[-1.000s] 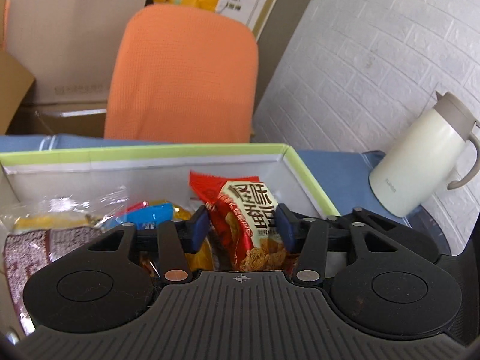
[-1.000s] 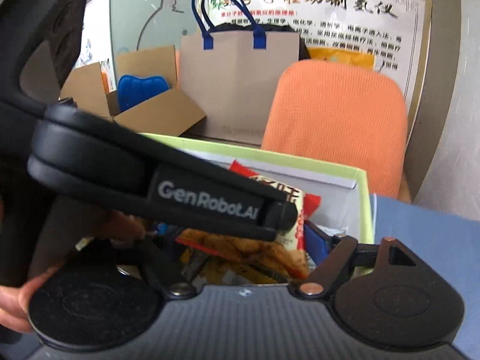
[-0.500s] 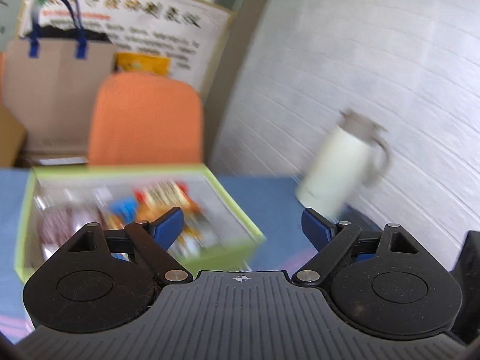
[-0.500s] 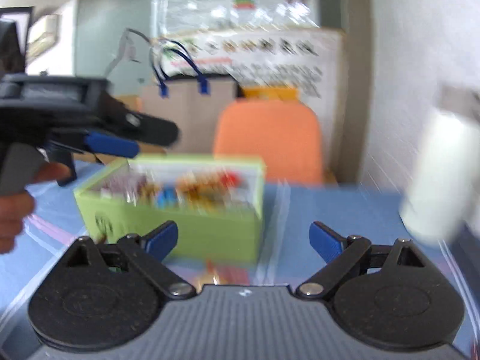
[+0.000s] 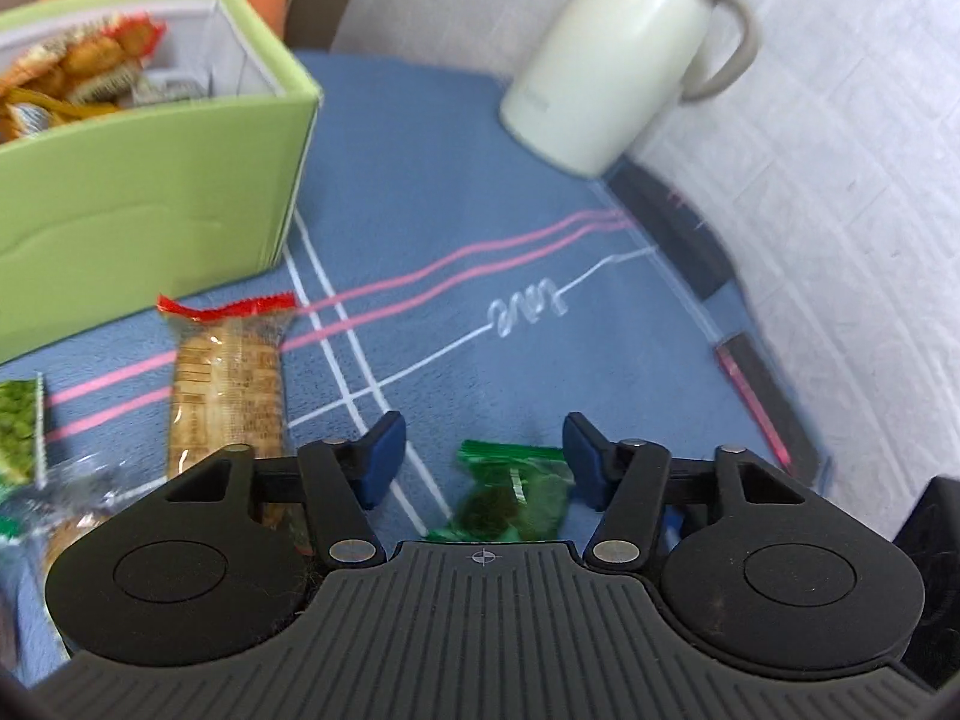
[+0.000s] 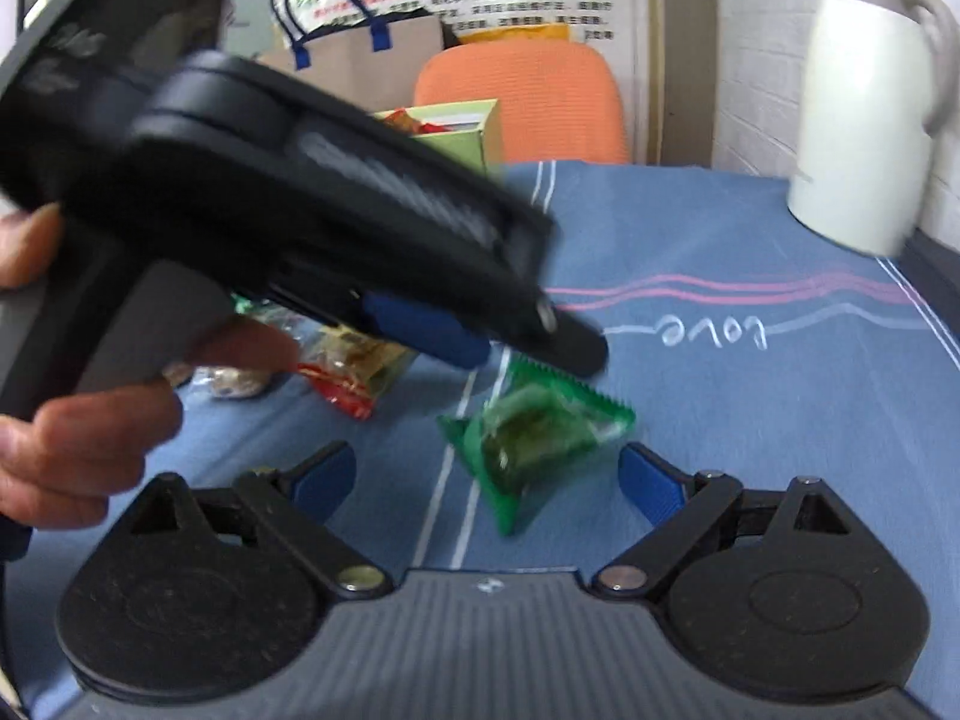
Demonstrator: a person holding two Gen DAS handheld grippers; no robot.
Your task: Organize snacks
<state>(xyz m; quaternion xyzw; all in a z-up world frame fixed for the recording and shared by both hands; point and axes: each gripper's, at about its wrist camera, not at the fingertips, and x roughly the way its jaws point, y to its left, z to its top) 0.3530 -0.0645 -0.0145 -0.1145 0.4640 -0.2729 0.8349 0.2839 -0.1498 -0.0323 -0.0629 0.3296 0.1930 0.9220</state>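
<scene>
A small green snack packet [image 5: 516,501] lies on the blue cloth. My left gripper [image 5: 483,459] is open just above it, the packet near its right finger. The same green packet [image 6: 531,429] lies in front of my open, empty right gripper [image 6: 486,477]. The left gripper [image 6: 480,336] shows in the right wrist view, hovering over the packet's far end. A green box [image 5: 150,180] at the upper left holds several snacks. A clear packet of crackers with red ends [image 5: 228,384] lies beside the box.
A white thermos jug [image 5: 618,54] stands at the far right by the brick wall. More loose snacks [image 5: 18,426] lie at the left edge. The table edge [image 5: 762,384] runs along the right. An orange chair [image 6: 540,96] stands behind the table.
My left gripper let go of the red snack bag in the box, pulled back and dropped toward the green packet. My right gripper also backed away from the box and lowered.
</scene>
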